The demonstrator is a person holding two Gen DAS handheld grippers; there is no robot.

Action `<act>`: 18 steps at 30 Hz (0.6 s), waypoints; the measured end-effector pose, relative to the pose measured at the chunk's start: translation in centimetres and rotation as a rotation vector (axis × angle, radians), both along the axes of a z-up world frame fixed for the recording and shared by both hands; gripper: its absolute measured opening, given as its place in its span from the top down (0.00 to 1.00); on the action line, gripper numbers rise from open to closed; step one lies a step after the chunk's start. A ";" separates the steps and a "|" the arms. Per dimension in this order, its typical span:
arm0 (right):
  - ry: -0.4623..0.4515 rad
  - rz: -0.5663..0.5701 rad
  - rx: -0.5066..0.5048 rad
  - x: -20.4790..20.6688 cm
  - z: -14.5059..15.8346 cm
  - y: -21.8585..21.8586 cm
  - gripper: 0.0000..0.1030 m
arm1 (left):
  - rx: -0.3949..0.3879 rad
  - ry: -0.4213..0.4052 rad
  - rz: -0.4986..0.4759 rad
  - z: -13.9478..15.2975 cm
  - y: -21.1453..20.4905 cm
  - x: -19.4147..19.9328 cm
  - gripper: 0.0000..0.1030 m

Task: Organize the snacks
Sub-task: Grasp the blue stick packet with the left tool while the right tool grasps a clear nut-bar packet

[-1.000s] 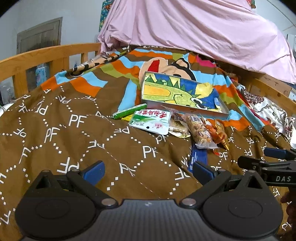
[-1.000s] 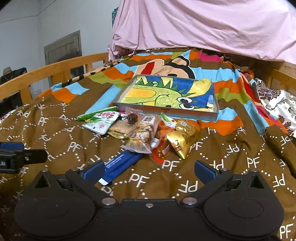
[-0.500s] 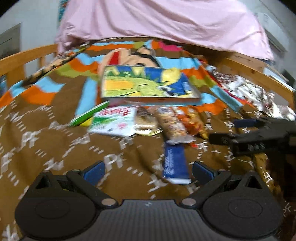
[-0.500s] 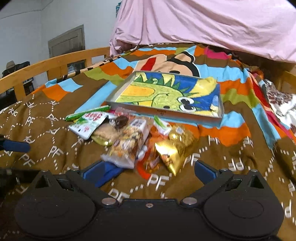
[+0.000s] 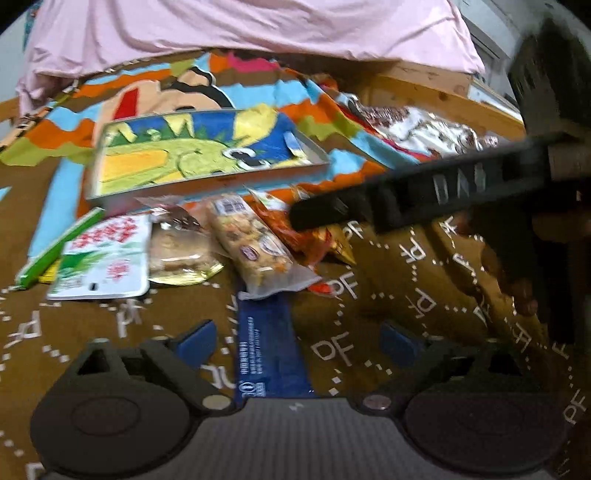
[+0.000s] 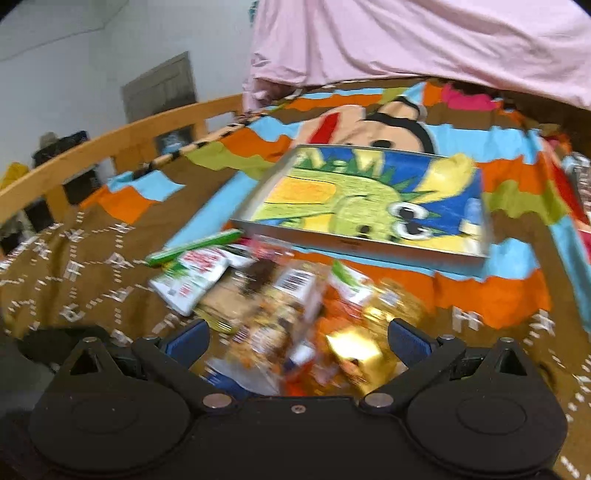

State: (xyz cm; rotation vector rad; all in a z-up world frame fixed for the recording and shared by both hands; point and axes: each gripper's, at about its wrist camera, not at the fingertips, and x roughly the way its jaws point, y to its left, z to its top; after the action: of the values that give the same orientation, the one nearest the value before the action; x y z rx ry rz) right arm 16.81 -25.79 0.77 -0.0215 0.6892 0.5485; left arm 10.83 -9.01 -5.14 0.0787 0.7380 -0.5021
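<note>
Several snacks lie in a heap on the brown quilt: a dark blue bar (image 5: pixel 266 354), a clear pack of biscuits (image 5: pixel 251 243), a white and green pouch (image 5: pixel 107 258), a green stick (image 5: pixel 59 247), a round cake pack (image 5: pixel 177 254), orange and gold packs (image 6: pixel 354 343). Behind them lies a shallow tray with a dinosaur picture (image 5: pixel 199 151), also in the right wrist view (image 6: pixel 369 195). My left gripper (image 5: pixel 297 338) is open, with the blue bar between its fingers, untouched. My right gripper (image 6: pixel 297 338) is open just above the heap; its finger (image 5: pixel 406 199) crosses the left view.
A wooden bed rail (image 6: pixel 92 155) runs along the left, another rail (image 5: pixel 443 96) at the right. A pink sheet (image 5: pixel 240 26) hangs behind the tray. A patterned cloth (image 5: pixel 413 129) lies at the right edge of the bed.
Both grippers moved forward to the heap. The left swung right, so the blue bar now lies between its fingers. The right gripper now hovers over the orange and gold packs. Both views are blurred.
</note>
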 end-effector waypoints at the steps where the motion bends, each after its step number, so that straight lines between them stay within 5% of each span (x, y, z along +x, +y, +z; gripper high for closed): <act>1: 0.008 0.017 -0.002 0.3 0.0 0.6 0.05 | 0.010 0.013 -0.008 -0.4 -0.2 0.4 0.16; 9: 0.082 0.063 -0.102 2.6 -1.3 3.8 0.21 | -0.080 0.061 0.015 -1.1 1.7 1.6 0.31; 12: 0.137 0.042 -0.088 3.6 -2.0 4.0 0.29 | -0.076 0.064 0.026 -1.3 2.1 1.9 0.40; 18: 0.152 0.024 -0.135 5.0 -2.6 5.4 0.29 | -0.042 0.054 0.031 -1.3 1.8 1.9 0.50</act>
State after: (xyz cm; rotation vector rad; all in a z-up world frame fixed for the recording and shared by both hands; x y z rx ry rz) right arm 21.84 -20.43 -1.80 -0.1153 0.8747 0.5291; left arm 12.72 -7.17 -6.39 0.0143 0.7801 -0.4917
